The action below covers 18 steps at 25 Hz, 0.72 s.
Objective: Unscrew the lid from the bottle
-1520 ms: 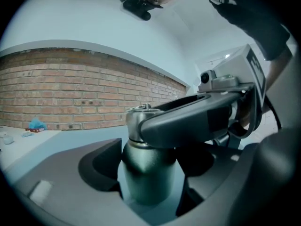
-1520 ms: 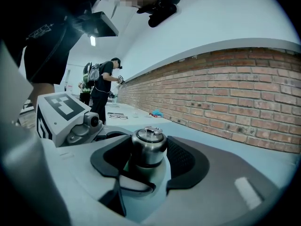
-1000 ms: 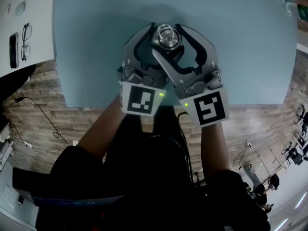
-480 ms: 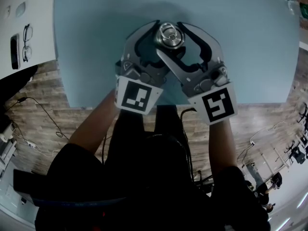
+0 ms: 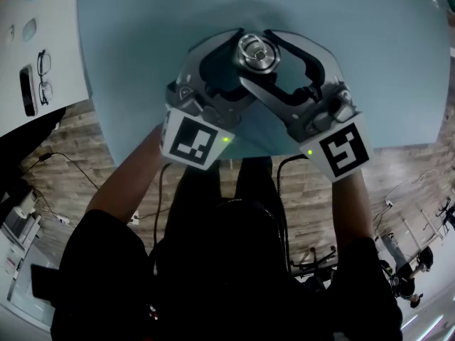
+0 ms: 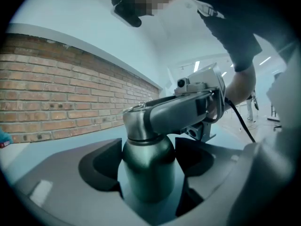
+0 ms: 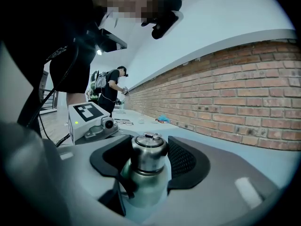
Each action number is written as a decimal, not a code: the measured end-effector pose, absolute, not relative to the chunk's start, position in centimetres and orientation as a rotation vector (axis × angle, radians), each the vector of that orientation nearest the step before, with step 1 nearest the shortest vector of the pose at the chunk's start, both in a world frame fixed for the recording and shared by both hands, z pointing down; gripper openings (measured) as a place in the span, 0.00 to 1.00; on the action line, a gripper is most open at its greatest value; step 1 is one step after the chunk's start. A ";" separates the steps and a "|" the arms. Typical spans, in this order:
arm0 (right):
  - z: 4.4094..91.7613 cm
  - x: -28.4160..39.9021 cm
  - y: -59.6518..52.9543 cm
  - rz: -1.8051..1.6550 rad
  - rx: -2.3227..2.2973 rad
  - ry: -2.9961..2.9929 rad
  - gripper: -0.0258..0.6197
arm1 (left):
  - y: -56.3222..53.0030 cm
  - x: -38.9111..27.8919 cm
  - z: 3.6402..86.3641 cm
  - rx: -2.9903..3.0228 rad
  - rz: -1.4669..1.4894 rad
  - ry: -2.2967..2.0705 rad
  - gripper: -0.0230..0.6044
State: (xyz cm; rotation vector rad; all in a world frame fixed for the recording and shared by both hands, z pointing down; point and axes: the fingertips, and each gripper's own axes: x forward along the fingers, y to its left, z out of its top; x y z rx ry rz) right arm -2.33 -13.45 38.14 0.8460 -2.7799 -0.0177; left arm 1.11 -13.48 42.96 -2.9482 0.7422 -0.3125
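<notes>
Bottle [image 6: 148, 168]: steel, upright on the blue table [image 5: 370, 62], upper centre of the head view.
Lid [image 5: 257, 51]: seated on the neck.
Left gripper [image 6: 146, 160]: jaws wide, clamping the bottle's body.
Right gripper [image 7: 149, 155]: jaws gripping the lid.

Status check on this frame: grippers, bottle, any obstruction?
Left gripper clamped on bottle body. Right gripper clamped on lid, lid on. Nothing in the way.
</notes>
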 end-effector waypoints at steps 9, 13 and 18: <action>37.9 -2.5 -13.5 -0.053 0.859 -2.789 0.44 | -13.3 1.0 43.2 -2.970 -0.346 0.588 0.59; 37.5 -2.8 -13.7 -0.068 0.889 -2.784 0.47 | -13.4 1.1 43.1 -2.969 -0.343 0.600 0.59; 37.7 -3.2 -14.2 -0.072 0.909 -2.757 0.48 | -13.3 1.1 43.0 -2.968 -0.341 0.603 0.59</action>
